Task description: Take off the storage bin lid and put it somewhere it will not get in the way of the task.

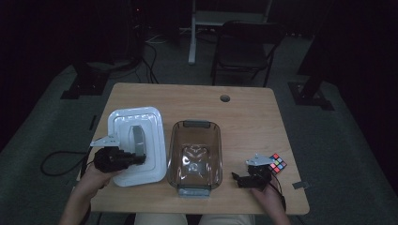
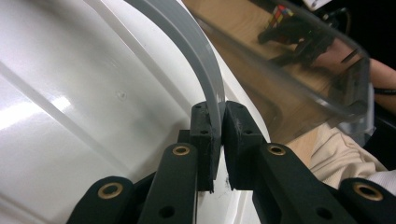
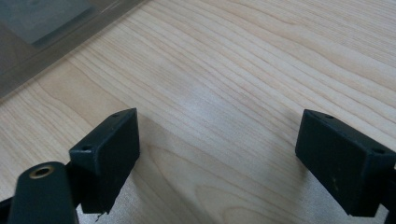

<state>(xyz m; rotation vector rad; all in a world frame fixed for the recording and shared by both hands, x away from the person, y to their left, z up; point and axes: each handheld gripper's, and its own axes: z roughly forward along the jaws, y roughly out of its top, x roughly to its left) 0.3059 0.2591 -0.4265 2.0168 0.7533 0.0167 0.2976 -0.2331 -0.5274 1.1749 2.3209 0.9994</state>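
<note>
One pale wooden bench (image 1: 244,112) carries four things: one white rectangular plastic lid (image 1: 155,140), one clear rectangular plastic container (image 1: 217,154), one small multicoloured puzzle cube (image 1: 277,162), and one strip of grey tape (image 1: 299,185) near the right front corner.

The white lid lies flat on the left part of the bench, just beside the clear container, their long sides close together. The lid has one grey curved handle (image 1: 138,139) arching over its middle. The left hand-held gripper (image 1: 141,158), held in the person's left hand (image 1: 94,180), reaches in from the lid's near side. In the left gripper view its two black jaws are pressed together on the thin grey handle (image 2: 205,70), pinching the band between the pads (image 2: 205,135), with the white lid surface (image 2: 93,93) beneath and the clear container's wall (image 2: 299,70) to one side.

The clear container stands empty in the middle of the bench, with one grey latch at its far end and one at its near end.

The right hand-held gripper (image 1: 237,177), in the person's right hand (image 1: 270,194), sits low over the bench to the right of the container, with the puzzle cube just behind it. In the right gripper view its two jaws are spread wide over bare wood (image 3: 233,93) with nothing between them; a corner of the clear container (image 3: 42,28) shows at the upper left.
</note>
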